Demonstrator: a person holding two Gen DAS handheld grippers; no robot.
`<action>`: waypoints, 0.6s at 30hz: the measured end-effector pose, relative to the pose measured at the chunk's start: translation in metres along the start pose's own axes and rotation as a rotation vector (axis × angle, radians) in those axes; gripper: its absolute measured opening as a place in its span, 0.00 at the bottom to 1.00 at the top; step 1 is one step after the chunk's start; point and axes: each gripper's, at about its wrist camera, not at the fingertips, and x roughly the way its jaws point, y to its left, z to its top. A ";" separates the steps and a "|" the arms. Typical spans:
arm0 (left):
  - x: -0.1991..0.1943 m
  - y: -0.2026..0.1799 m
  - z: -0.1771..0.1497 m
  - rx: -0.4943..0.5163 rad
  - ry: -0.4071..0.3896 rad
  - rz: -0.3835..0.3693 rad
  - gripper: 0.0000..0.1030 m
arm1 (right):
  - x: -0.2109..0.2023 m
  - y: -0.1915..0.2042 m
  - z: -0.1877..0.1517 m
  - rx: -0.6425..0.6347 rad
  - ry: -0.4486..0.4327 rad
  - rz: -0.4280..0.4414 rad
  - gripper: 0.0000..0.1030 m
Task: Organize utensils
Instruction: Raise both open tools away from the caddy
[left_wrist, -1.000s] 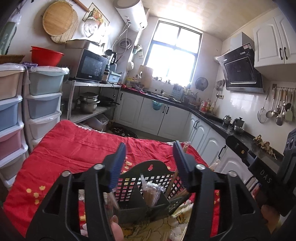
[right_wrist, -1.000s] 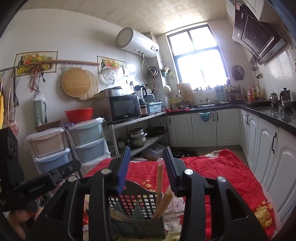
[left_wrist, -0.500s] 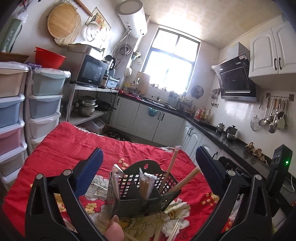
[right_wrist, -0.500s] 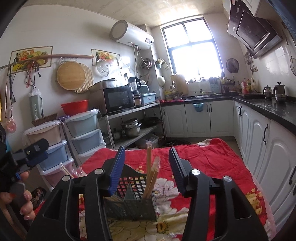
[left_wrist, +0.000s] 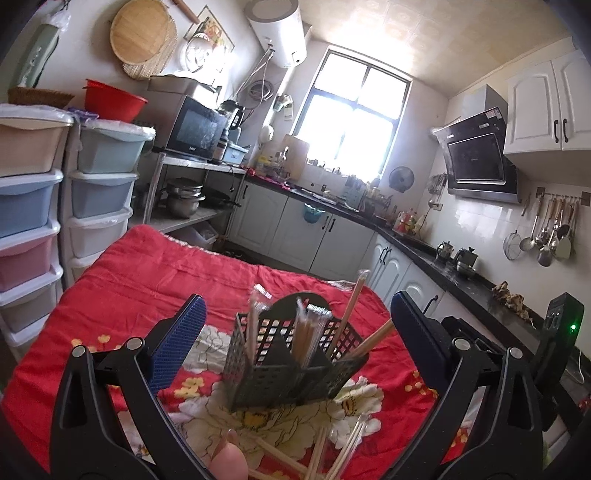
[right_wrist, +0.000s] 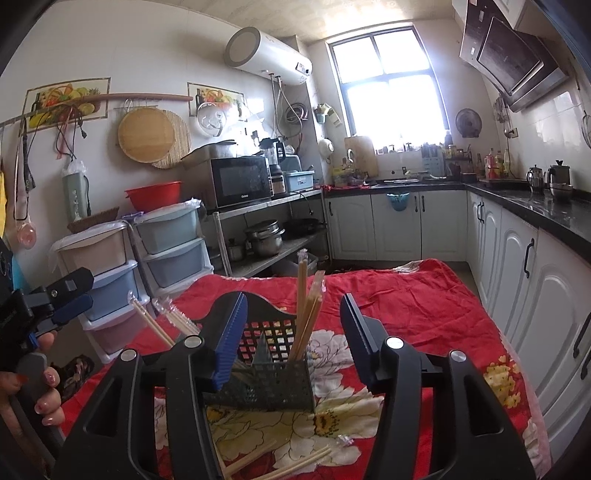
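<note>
The left gripper (left_wrist: 291, 341) has been thrown wide: a second ago its blue-padded jaws were drawn in close around the dark perforated plastic utensil caddy (left_wrist: 291, 363), and now they are spread fully apart with nothing touched between them. The caddy is seen standing on the red floral cloth (left_wrist: 155, 273) covering the table, released and upright. The right gripper (right_wrist: 293, 332) has just been opening too; its jaws are parted either side of the wrapped wooden chopsticks (right_wrist: 308, 306) standing in the caddy's near compartment, and no pad can be seen pressing on them. So a batch appears to have been dropped in and let go. More loose chopsticks (left_wrist: 332, 450) are left lying on the cloth in front of the caddy, so the sorting is judged unfinished, with those likely to be collected next
</note>
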 end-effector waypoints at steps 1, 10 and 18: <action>0.000 0.001 -0.001 -0.002 0.004 0.002 0.90 | 0.000 0.000 -0.001 -0.002 0.004 0.002 0.49; -0.004 0.010 -0.014 -0.008 0.041 0.019 0.90 | -0.002 0.006 -0.012 -0.020 0.038 0.005 0.49; -0.001 0.015 -0.028 -0.014 0.084 0.032 0.90 | -0.002 0.011 -0.025 -0.037 0.078 0.004 0.49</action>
